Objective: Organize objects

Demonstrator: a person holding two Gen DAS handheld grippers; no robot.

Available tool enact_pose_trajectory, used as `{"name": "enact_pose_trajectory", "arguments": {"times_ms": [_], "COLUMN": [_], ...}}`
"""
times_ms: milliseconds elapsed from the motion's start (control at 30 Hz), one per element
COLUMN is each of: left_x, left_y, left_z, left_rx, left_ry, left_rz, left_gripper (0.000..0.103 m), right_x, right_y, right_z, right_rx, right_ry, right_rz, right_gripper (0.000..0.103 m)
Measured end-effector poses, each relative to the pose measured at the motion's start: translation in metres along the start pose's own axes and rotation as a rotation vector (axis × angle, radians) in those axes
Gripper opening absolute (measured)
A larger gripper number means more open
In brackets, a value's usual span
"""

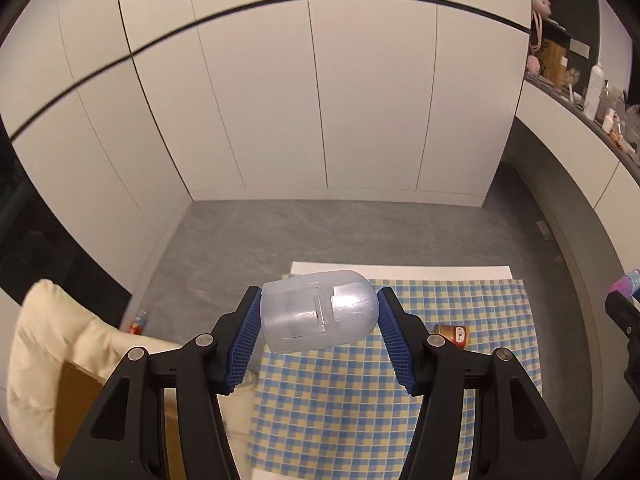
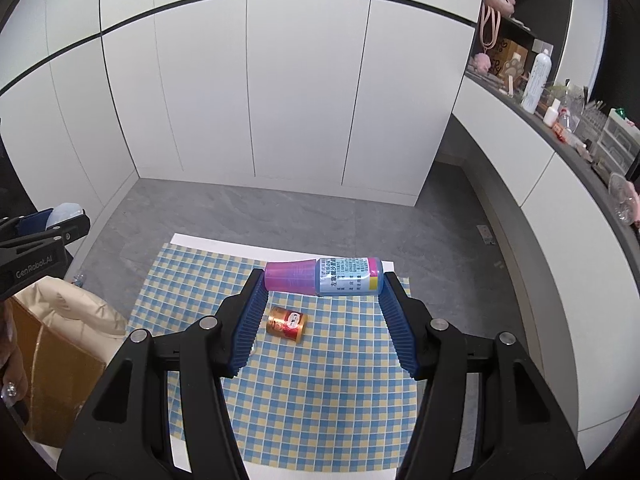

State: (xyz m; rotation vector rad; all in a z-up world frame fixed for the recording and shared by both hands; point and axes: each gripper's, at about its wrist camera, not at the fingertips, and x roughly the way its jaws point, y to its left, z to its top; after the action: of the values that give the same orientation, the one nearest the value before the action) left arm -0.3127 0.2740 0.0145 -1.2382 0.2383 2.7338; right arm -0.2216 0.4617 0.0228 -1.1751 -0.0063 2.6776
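My left gripper (image 1: 318, 312) is shut on a pale translucent plastic container (image 1: 318, 314), held sideways high above the blue-and-yellow checked cloth (image 1: 352, 408). My right gripper (image 2: 323, 280) is shut on a small bottle (image 2: 324, 276) with a pink cap and a blue printed label, gripped end to end and lying level in the air. A small gold and red can (image 2: 287, 324) lies on its side on the cloth below; it also shows in the left wrist view as the can (image 1: 451, 335). The left gripper (image 2: 60, 224) with its pale container appears at the left edge of the right wrist view.
The cloth lies on a white board (image 2: 208, 240) on a grey floor. A cardboard box (image 2: 44, 364) with a cream cushion (image 1: 44, 344) stands left of it. White cabinet doors close off the back. A cluttered counter (image 2: 568, 132) curves along the right. A hand (image 2: 10, 364) shows at the left edge.
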Motion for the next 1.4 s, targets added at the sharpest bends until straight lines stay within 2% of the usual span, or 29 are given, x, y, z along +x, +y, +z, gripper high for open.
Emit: {"name": "enact_pose_trajectory", "arguments": {"times_ms": [233,500,667,900,1400], "left_x": [-0.046,-0.083,-0.087,-0.083,-0.121], "left_y": [-0.004,-0.008,-0.006,-0.002,-0.007], "left_z": [0.002,-0.005,-0.01,-0.02,-0.055], "left_rx": [0.001,0.002,-0.003,-0.048,-0.044], "left_ry": [-0.034,-0.064,-0.065,-0.022,-0.066], "left_rz": [-0.003,-0.03,-0.022,-0.057,-0.075], "left_gripper": [0.058,0.058,0.058,0.058,0.058], "right_x": [-0.04,-0.058,-0.064,-0.073,-0.099], "right_y": [-0.003,0.003,0.008,0.008,0.009], "right_z": [0.004,-0.006,-0.011,-0.019,-0.047], "right_rx": [0.007,-0.016,-0.034,-0.035,-0.033], "right_ry": [-0.014,-0.025,-0.029,-0.026,-0.032], "right_rz": [0.006,0.024,0.02,0.016,0.016], "right_gripper": [0.06,0.06,0.06,0.06,0.06]}}
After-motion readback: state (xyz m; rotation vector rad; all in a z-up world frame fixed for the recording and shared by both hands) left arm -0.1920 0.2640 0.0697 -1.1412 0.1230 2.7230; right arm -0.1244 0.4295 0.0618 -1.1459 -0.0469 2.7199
